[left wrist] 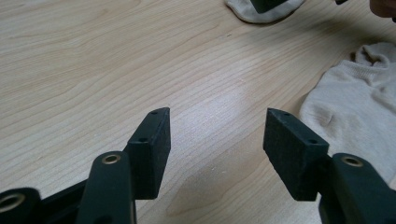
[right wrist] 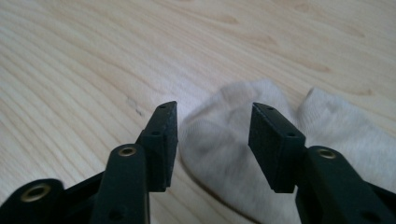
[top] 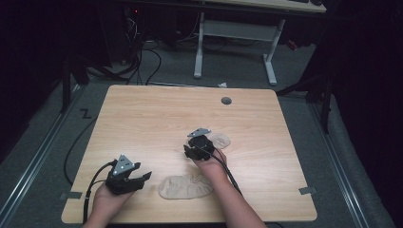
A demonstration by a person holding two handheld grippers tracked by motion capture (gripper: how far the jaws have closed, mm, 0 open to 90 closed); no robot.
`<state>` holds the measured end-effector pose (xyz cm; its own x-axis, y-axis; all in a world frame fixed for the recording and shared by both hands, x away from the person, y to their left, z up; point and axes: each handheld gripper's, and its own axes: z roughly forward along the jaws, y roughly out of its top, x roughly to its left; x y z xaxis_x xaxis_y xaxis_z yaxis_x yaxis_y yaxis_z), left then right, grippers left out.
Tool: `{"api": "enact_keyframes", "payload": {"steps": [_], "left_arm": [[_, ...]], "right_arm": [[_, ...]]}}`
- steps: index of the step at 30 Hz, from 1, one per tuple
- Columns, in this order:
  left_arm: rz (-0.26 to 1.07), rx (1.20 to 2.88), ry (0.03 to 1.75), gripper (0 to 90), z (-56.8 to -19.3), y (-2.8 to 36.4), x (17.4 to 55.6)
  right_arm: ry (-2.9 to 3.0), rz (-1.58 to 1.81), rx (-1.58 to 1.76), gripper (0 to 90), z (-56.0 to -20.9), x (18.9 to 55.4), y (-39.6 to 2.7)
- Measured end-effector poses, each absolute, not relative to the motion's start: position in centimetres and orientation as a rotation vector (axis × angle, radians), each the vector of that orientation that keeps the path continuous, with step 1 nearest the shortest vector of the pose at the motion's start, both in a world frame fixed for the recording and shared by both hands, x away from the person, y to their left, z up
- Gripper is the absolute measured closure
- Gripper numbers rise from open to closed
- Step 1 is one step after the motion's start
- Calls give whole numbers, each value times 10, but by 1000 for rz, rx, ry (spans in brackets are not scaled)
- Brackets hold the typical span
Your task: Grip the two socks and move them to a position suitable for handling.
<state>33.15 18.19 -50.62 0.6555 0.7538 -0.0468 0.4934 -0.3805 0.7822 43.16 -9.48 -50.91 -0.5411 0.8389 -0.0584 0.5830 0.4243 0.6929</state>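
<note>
The fingers of the right gripper (right wrist: 212,140) stand wide apart just above the far sock (right wrist: 261,154), with its rounded end showing between them but not pinched. In the high view this right gripper (top: 199,145) sits near the middle of the tabletop (top: 157,114), touching or just over the far sock (top: 219,140). The left gripper (left wrist: 215,149) also has its fingers wide and empty, hovering over bare wood with the near sock (left wrist: 359,116) just to one side. From above, the left gripper (top: 127,176) rests near the front edge, beside the near sock (top: 185,186).

The likely trouble: the fingers could close on only a thin fold of the soft cloth, so the sock slips out or drags when lifted. Pressing too low could scrape the pads against the wood instead of catching fabric.

Count: two socks, both pale beige, lying well apart; two grippers; one tabletop.
</note>
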Motion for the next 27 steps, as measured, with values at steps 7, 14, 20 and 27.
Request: {"api": "enact_keyframes", "payload": {"steps": [7, 14, 20, 27], "left_arm": [[411, 2056, 959, 420, -505, 181, 330], [407, 2065, 950, 420, -505, 181, 329], [406, 2067, 940, 420, -505, 178, 328], [395, 2065, 935, 421, -506, 178, 328]], "right_arm": [[2317, 833, 1298, 408, -520, 447, -94], [2312, 826, 1232, 730, -522, 435, -95], [2322, 827, 1174, 809, -517, 423, -96], [2283, 940, 1129, 810, -499, 396, -113]]}}
